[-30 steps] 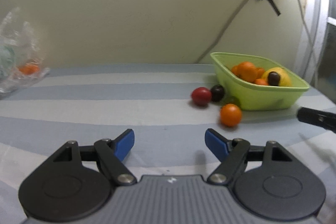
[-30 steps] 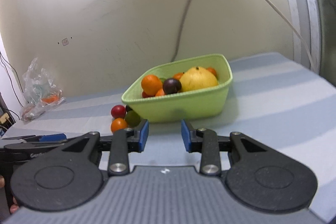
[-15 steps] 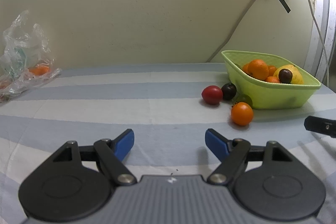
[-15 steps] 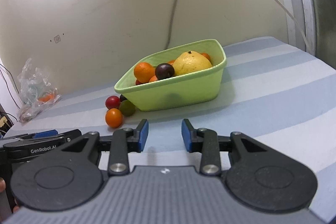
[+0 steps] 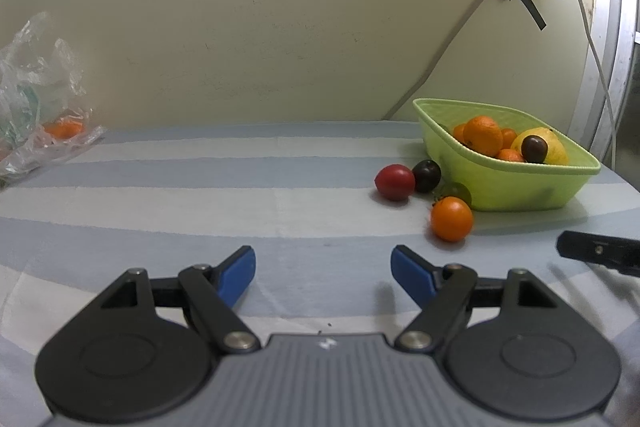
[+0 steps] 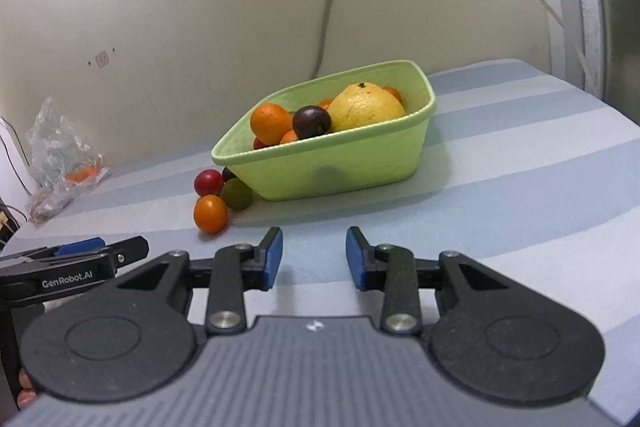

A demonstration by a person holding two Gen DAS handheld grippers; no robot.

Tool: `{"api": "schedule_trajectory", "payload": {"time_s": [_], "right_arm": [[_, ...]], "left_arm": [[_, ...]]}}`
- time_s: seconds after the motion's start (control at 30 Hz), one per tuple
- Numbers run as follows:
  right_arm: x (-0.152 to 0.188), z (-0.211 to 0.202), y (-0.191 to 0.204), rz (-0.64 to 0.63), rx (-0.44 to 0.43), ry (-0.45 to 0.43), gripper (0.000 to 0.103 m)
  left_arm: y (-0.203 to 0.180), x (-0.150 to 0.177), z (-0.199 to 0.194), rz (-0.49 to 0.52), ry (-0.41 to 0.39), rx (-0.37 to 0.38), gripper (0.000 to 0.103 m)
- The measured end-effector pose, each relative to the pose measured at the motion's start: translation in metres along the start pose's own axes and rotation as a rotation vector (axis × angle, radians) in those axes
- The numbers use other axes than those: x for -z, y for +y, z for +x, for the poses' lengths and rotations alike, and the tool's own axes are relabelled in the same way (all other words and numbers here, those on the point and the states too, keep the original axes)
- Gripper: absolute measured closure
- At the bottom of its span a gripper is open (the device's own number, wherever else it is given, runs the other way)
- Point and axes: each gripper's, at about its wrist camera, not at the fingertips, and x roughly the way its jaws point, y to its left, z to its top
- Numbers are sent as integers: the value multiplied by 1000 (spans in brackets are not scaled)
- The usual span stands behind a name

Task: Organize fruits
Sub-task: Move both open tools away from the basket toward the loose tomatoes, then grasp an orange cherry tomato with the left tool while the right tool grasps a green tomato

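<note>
Beside the green basket (image 6: 332,167), 4 fruits wait on the striped cloth (image 5: 200,203): a red one (image 5: 394,181), a dark plum (image 5: 426,175), a green one (image 6: 236,194) and an orange one (image 5: 451,218). Several fruits already sit inside, so you seem well along, with 4 left. Your left gripper (image 5: 323,269) stands spread wide and empty; your right gripper (image 6: 313,259) is narrower, gripping nothing. The orange one lies nearest, ahead-right of your left gripper and ahead-left of your right.
</note>
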Motion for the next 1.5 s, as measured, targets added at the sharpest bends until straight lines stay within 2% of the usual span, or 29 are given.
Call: {"api": "schedule_trajectory", "payload": {"time_s": [0.2, 0.4, 0.83, 1.07, 1.17, 1.23, 1.5], "right_arm": [[-17, 19, -2, -8, 36, 16, 66], [-32, 26, -14, 5, 102, 25, 66], [-59, 37, -33, 36, 166, 30, 65], [-79, 58, -32, -29, 239, 34, 66], [-74, 55, -33, -17, 237, 32, 64], [-67, 50, -35, 4, 229, 37, 60], [-31, 21, -27, 46, 163, 44, 59]], "left_arm": [[6, -1, 3, -41, 25, 14, 26], [5, -1, 4, -37, 29, 18, 26], [5, -1, 6, -44, 35, 21, 26], [5, -1, 6, -43, 35, 21, 26], [5, -1, 6, -42, 35, 22, 26], [5, -1, 6, -41, 35, 21, 26], [5, -1, 7, -42, 34, 23, 26]]}}
